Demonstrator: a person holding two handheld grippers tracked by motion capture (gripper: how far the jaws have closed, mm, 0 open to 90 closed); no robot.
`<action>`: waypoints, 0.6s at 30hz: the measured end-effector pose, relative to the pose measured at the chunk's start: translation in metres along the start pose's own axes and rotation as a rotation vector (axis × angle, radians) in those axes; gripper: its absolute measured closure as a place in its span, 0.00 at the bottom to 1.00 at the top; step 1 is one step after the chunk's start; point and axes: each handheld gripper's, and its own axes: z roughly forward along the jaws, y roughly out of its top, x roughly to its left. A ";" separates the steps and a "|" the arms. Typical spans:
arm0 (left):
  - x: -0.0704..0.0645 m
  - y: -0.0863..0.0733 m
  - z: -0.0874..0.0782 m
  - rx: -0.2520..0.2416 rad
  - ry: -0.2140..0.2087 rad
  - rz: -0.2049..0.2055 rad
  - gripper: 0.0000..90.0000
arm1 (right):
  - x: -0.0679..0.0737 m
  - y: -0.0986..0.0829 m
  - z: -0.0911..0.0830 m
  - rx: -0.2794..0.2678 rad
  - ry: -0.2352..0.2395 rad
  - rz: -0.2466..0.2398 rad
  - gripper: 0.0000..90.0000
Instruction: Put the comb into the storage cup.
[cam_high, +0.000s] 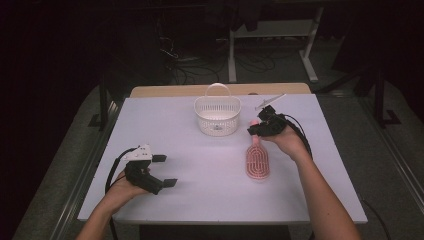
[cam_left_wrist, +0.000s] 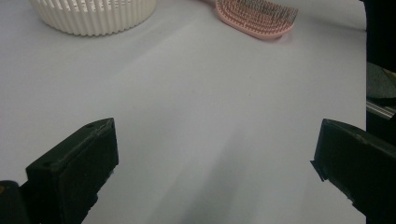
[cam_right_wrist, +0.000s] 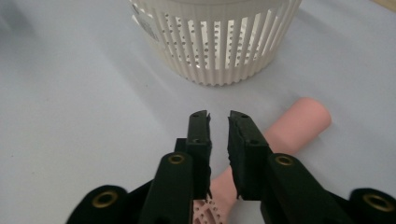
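Fingers (cam_right_wrist: 238, 140) astride pink brush handle (cam_right_wrist: 299, 123), near basket (cam_right_wrist: 215, 42)

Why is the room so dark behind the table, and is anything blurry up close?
High view: light falls on the white table alone, so the floor behind goes nearly black. Right gripper view: the pink brush handle looks soft past the right tool. Left gripper view: the left tool throws faint shadows forward.

From my station the hairbrush (cam_high: 257, 161) looks like matt pink plastic, and the slotted basket (cam_high: 217, 115) like glossy white plastic. The table (cam_high: 210, 195) has a smooth matt white top; my grippers' jaws are matt black plastic.
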 end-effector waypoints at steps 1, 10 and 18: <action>0.000 0.000 0.000 -0.001 0.000 -0.001 0.00 | -0.001 0.001 0.001 0.001 -0.002 0.004 0.89; 0.000 0.000 0.001 0.001 -0.004 0.000 0.00 | -0.011 0.009 0.013 0.018 -0.021 0.007 0.99; 0.000 0.000 0.001 -0.002 -0.005 -0.001 0.00 | -0.018 0.015 0.026 0.036 -0.040 0.014 0.99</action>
